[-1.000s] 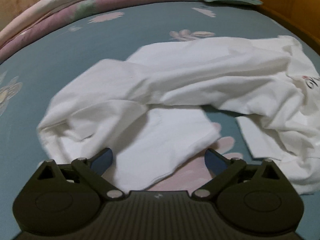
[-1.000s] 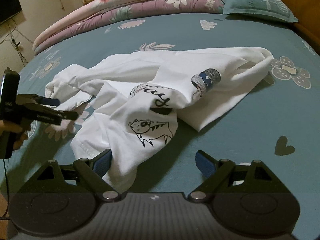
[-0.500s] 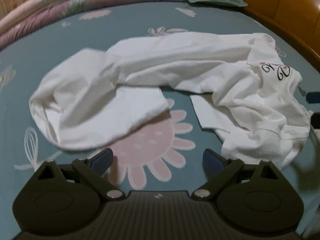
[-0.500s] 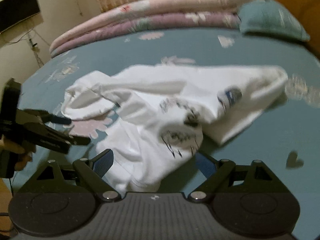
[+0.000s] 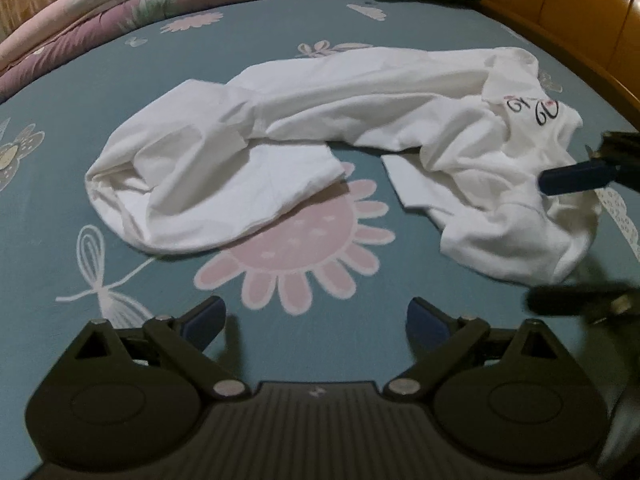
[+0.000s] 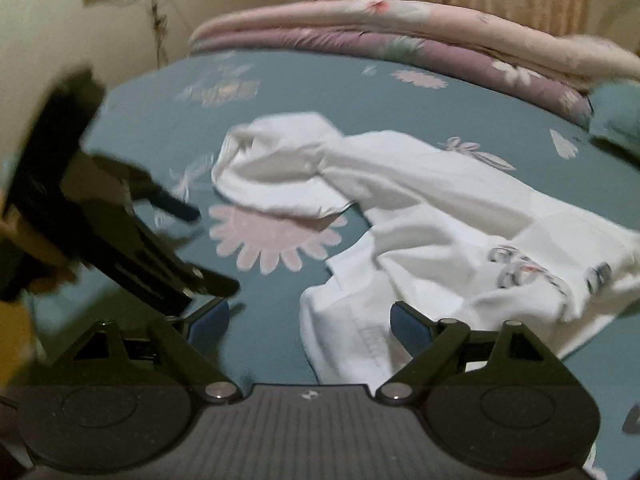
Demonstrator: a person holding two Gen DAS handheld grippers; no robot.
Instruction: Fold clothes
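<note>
On the teal floral bedsheet (image 5: 100, 80), a crumpled white T-shirt (image 5: 320, 120) lies ahead of the spread left gripper (image 5: 316, 318). The right wrist view alone shows its hem between the spread right gripper (image 6: 310, 320) fingers.

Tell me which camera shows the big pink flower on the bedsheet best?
The left wrist view: the pink flower lies sharp and central, only its upper edge under the white shirt. The right wrist view shows it smaller and blurred.

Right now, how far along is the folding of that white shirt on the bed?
Barely begun. The white shirt lies crumpled and twisted on the teal bedsheet, with no neat fold visible. Neither open gripper holds cloth: the left gripper hovers over bare sheet, and the right gripper sits at the shirt's near edge. Grasping, spreading flat and every fold remain.
</note>
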